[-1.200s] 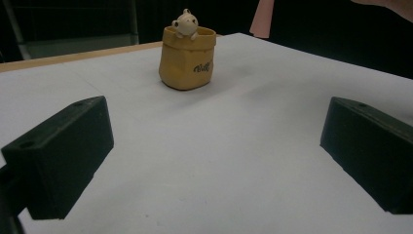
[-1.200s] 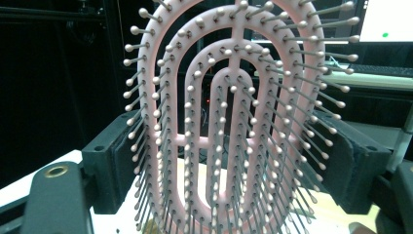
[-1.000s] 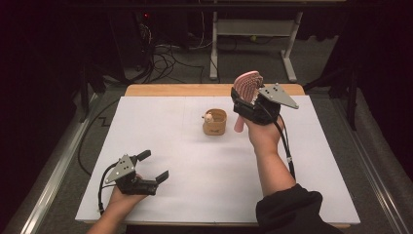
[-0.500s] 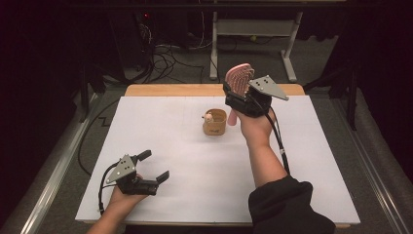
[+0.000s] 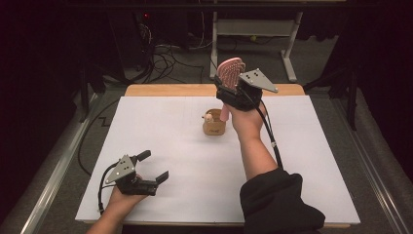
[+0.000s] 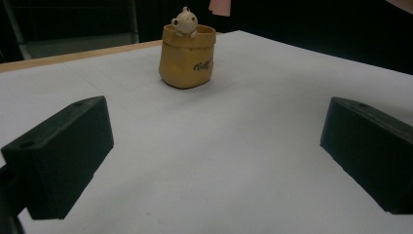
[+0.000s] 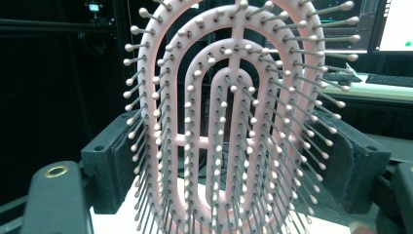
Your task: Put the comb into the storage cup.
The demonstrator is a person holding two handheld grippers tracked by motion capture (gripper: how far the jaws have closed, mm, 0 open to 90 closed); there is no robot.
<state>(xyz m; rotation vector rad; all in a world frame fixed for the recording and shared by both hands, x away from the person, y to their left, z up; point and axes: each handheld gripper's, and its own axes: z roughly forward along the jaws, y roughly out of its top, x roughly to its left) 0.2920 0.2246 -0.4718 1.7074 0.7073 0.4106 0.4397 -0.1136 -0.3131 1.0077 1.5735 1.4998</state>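
The right gripper [image 5: 233,92] is raised above the far middle of the white-covered table [image 5: 311,161], its jaws clamped on a pink plastic vented hairbrush with ball-tipped bristles [image 7: 234,122], which stands upright with its handle pointing down just right of a small tan sack-shaped pot with a cream figure peeking over its rim [image 5: 214,125]. The left gripper [image 5: 153,168] rests low at the near left of the table, well apart from the pot, its jaws spread wide with nothing between them.

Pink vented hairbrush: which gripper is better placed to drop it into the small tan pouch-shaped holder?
Right. The right gripper already clamps the pink vented hairbrush, handle hanging beside the tan pouch-shaped holder. The left gripper sits open, far off.
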